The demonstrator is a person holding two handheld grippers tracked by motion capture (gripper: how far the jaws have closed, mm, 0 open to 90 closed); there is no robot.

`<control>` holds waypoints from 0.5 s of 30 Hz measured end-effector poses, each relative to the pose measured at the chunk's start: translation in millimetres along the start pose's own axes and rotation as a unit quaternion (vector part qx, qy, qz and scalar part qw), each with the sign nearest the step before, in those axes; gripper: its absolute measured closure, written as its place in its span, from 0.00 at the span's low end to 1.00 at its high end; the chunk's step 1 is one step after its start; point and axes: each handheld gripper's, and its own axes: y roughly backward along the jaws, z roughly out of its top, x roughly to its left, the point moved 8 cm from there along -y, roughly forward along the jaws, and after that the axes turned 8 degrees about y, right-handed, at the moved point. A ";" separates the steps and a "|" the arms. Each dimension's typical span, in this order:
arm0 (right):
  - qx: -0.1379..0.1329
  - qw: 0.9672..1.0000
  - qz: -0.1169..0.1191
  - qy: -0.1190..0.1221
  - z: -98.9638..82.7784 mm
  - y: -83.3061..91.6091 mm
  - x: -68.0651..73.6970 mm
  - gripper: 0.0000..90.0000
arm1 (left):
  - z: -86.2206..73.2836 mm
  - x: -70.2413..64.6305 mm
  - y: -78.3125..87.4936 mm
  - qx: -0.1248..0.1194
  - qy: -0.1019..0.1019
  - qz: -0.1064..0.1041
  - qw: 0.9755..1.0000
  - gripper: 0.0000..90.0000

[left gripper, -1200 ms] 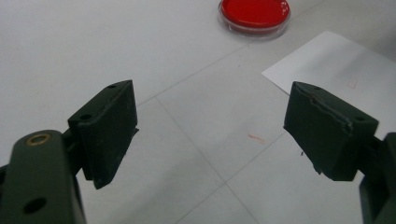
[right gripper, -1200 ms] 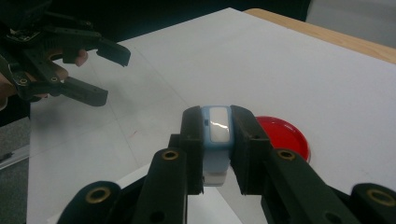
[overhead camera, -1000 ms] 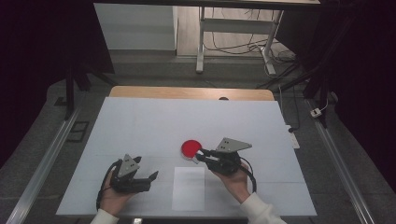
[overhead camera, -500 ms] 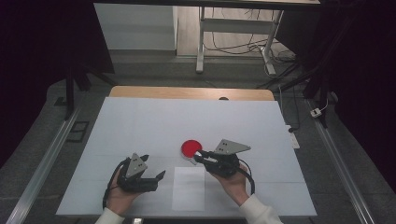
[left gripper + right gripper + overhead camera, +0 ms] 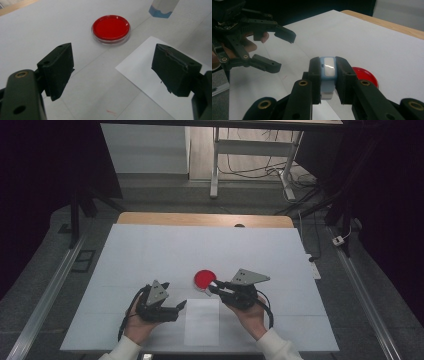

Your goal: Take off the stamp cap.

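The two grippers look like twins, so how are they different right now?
The left gripper has its jaws wide apart with nothing between them, while the right gripper is shut on a small blue-and-white object. The left gripper sits beside the white paper sheet; the right gripper reaches toward the red dish. Both are black, two-jawed and hand-held.
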 end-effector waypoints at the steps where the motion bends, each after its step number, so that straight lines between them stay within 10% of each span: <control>1: 0.000 1.000 0.001 -0.001 0.1 0.0 -0.1 0.83 | 0.9 -1.7 -1.1 0.002 0.000 -0.003 1.000 0.21; 15: 0.004 1.000 0.002 -0.006 -3.0 -1.7 0.4 0.83 | 8.7 -19.2 -18.4 0.006 -0.009 -0.023 1.000 0.23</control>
